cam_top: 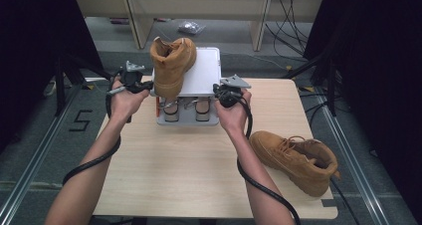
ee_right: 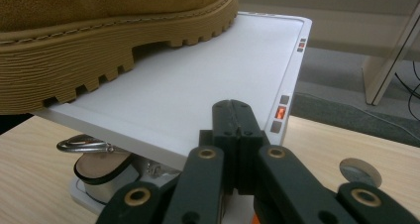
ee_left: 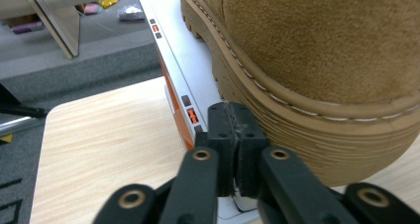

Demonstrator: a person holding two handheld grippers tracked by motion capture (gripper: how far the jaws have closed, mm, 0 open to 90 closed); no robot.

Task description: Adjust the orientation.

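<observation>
1. The tabletop [cam_top: 199, 165] carries everything; I stand at its near edge with both forearms reaching forward, so the work sits at the far middle where both hands can meet it.
2. The stand [cam_top: 188, 116] sits at the far edge, and its white tray [cam_top: 205, 75] lies on top as a raised, slightly tilted deck, which keeps a shoe up off the wood and lets me come at the deck from either side.
3. One boot [cam_top: 172, 65] stands on the tray's left half, heel toward me, leaving the right half bare; I judge that space is kept for its mate.
4. The other boot [cam_top: 297, 158] lies on its side at the tabletop's right, well apart from the stand, not yet set up.
5. My left claw [ee_left: 233, 135] has its jaws together with nothing between them, its tip at the tray's left edge just beside the boot's sole, seemingly to nudge or steady it.
6. My right claw [ee_right: 236, 130] is likewise closed and empty, over the tray's near right corner, probably bracing the tray.
</observation>
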